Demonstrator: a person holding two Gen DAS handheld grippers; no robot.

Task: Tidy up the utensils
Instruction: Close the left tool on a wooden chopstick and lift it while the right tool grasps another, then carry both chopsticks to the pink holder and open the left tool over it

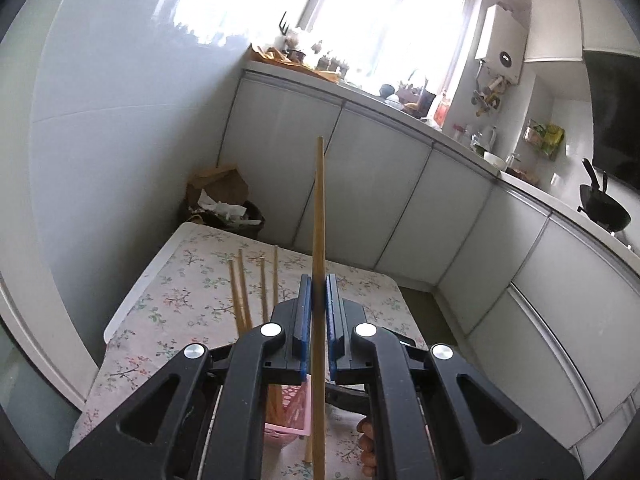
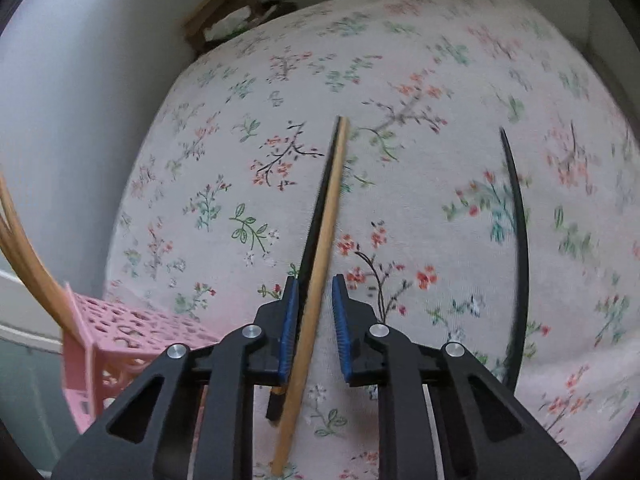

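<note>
- The left gripper (image 1: 319,280) has its blue pads clamped on a light wooden chopstick (image 1: 320,208). The stick passes between the fingers and rises well past their tips, nearly upright.
- Under the left fingers stands a pink perforated basket (image 1: 294,412). A person's hand (image 1: 367,448) shows below the right-hand finger.
- Just beyond the left-hand finger, four more wooden chopsticks (image 1: 240,292) stand up out of the basket.
- The right gripper (image 2: 315,280) points down at the flowered tablecloth (image 2: 420,60). Its jaws stand apart, not pressing.
- Between them lie a wooden chopstick (image 2: 329,216) and a black chopstick (image 2: 311,236), side by side on the cloth. Both sit close to the left-hand pad, with a clear gap to the right-hand one. Their thin ends reach well ahead of the fingertips.
- A second black chopstick (image 2: 520,220) lies on the cloth well to the right of the right-hand finger.
- The basket sits to the left of the right gripper's fingers.
- Far ahead of the left fingers, past the table edge, a bin of paper scraps (image 1: 224,204) stands against white cabinets (image 1: 380,184).
</note>
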